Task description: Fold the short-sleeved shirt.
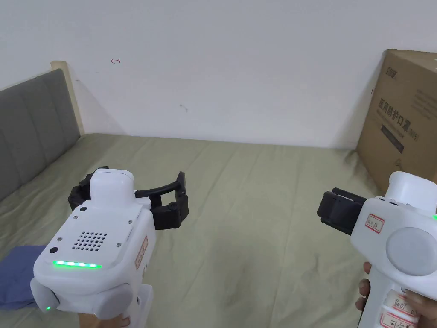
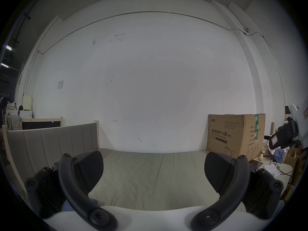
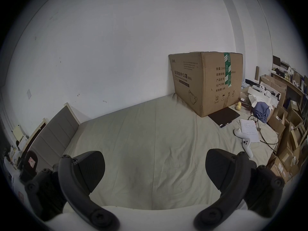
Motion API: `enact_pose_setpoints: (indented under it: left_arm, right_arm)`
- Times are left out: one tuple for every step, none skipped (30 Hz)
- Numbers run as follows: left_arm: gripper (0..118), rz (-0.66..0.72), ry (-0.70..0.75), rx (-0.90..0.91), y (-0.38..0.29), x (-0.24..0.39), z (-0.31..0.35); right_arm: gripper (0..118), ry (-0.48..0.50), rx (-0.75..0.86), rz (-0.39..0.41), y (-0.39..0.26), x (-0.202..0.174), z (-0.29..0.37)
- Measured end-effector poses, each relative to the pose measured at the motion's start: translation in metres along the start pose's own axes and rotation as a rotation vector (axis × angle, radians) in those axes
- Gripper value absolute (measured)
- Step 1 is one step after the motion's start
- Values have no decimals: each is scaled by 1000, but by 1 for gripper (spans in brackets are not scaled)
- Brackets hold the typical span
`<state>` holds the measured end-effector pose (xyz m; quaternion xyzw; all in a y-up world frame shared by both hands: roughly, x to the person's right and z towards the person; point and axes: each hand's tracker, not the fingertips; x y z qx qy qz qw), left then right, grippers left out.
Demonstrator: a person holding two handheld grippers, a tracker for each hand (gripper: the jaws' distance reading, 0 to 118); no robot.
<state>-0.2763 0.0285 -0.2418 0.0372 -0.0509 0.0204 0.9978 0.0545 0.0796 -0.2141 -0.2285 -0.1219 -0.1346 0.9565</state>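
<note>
A blue garment (image 1: 17, 273), bunched up, lies on the bed's near left corner, below and left of my left gripper (image 1: 136, 181); a scrap of it (image 2: 66, 206) peeks out under that gripper's left jaw. The left gripper (image 2: 153, 171) is open, its jaws wide apart over the olive bedsheet (image 1: 256, 205) with nothing between them. To the right, my right gripper (image 1: 341, 205) is held by a hand above the sheet. Its own view has the right gripper (image 3: 155, 169) open and empty, with the left gripper (image 3: 30, 164) at the far left.
A big cardboard box (image 1: 401, 128) stands on the bed's far right corner against the white wall. A grey padded headboard (image 1: 30, 124) runs along the left. A black flat pad (image 3: 224, 116), a sheet of paper (image 3: 250, 131), white controllers (image 3: 246, 144) and cables lie right of the box.
</note>
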Motion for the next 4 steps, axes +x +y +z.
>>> enact_pose_setpoints:
  left_arm:
    - [118,1,-1,0,0,0,0]
    - [118,0,-2,1,0,0,0]
    - [118,-1,-1,0,0,0,0]
    - [118,-3,-1,0,0,0,0]
  right_arm:
    - [118,-3,4,9,0,-1,0]
    - [118,-8,7,21,0,-2,0]
    - [118,-5,12,31,-1,-3,1]
    - [118,2,19,39,-1,-3,1]
